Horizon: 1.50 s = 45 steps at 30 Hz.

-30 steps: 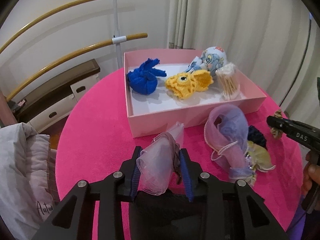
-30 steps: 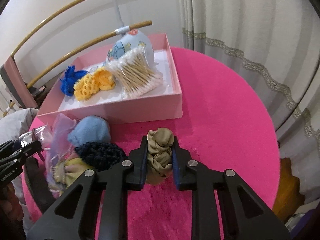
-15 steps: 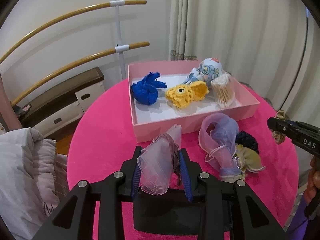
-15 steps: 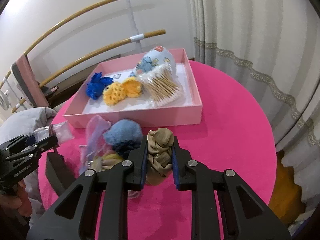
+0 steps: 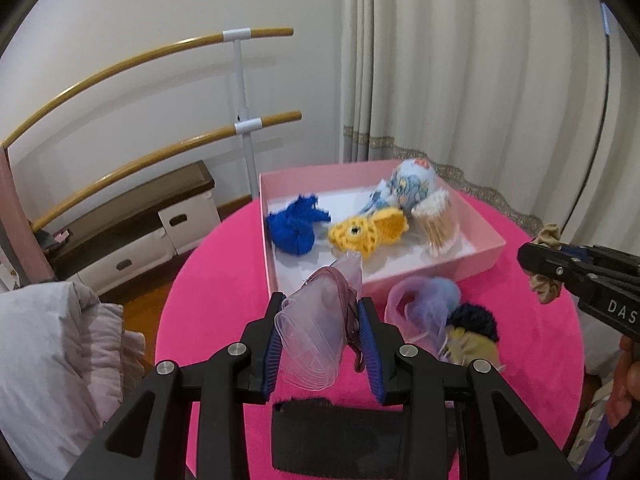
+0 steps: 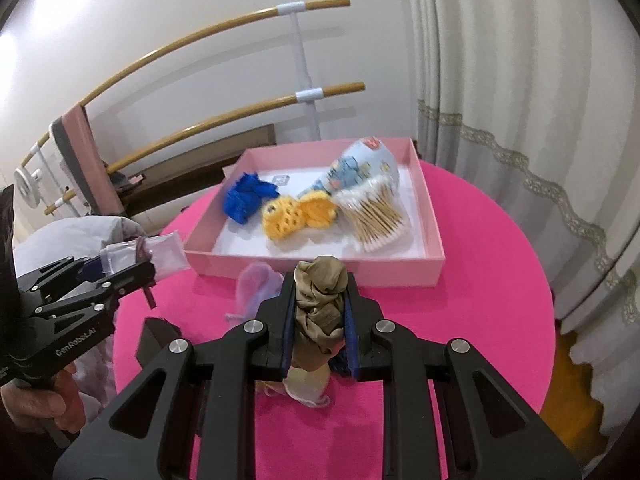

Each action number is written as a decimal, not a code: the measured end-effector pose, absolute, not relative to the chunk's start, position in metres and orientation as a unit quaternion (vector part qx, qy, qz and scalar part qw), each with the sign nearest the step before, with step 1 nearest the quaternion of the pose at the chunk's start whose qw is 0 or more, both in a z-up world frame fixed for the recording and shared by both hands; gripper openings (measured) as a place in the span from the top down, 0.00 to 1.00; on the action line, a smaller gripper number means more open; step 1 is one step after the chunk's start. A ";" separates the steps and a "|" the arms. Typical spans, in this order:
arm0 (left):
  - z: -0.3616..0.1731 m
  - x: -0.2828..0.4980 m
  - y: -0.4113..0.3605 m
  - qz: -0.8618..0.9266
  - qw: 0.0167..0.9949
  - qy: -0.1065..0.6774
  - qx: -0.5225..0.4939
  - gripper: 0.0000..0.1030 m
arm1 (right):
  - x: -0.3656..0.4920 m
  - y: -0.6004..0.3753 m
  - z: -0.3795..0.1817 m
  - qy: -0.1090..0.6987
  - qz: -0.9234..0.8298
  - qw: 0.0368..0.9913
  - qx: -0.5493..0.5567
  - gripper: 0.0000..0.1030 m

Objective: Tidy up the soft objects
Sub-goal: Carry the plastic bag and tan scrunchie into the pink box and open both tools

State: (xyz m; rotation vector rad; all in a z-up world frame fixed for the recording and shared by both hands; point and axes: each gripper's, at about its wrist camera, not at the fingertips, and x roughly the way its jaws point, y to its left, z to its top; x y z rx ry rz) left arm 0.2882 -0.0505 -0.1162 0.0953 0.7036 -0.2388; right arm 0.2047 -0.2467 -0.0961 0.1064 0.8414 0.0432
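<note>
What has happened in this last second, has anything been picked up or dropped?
Nothing was picked up or dropped. Both grippers rose and drew back from the pink box. The left gripper still clamps the clear plastic bag; the right gripper still clamps the tan scrunchie. The items in the box and the pile on the table stayed put.

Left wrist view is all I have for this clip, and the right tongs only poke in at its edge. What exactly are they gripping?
Observer: The right tongs are shut on a tan scrunchie, bunched upright between the fingers.
Reviewer: Is it over the box?
Observer: It looks not. The tips stop short of the near wall of the pink box, and a pale yellow scrunchie shows beneath them.
Reviewer: Anything in the box hidden from me?
Observer: A small white printed label lies on its floor behind the blue knitted piece.
</note>
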 end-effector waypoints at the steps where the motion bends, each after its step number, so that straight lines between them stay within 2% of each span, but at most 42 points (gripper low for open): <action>1: -0.112 0.289 -0.052 -0.117 0.932 0.340 0.047 0.69 | 0.207 -0.246 -0.094 0.407 0.024 0.912 0.051 0.82; 17: -0.067 0.357 -0.060 -0.114 0.942 0.312 0.042 0.69 | 0.305 -0.241 -0.060 0.394 0.068 0.915 0.045 0.82; 30: -0.085 0.489 -0.085 -0.100 0.935 0.339 0.041 0.69 | 0.412 -0.259 -0.097 0.445 0.061 0.891 0.066 0.82; 41: -0.100 0.586 -0.096 -0.104 0.923 0.370 0.025 0.69 | 0.452 -0.273 -0.124 0.469 0.045 0.879 0.075 0.81; 45: -0.108 0.616 -0.101 -0.100 0.916 0.387 0.028 0.61 | 0.464 -0.277 -0.134 0.482 0.037 0.872 0.079 0.74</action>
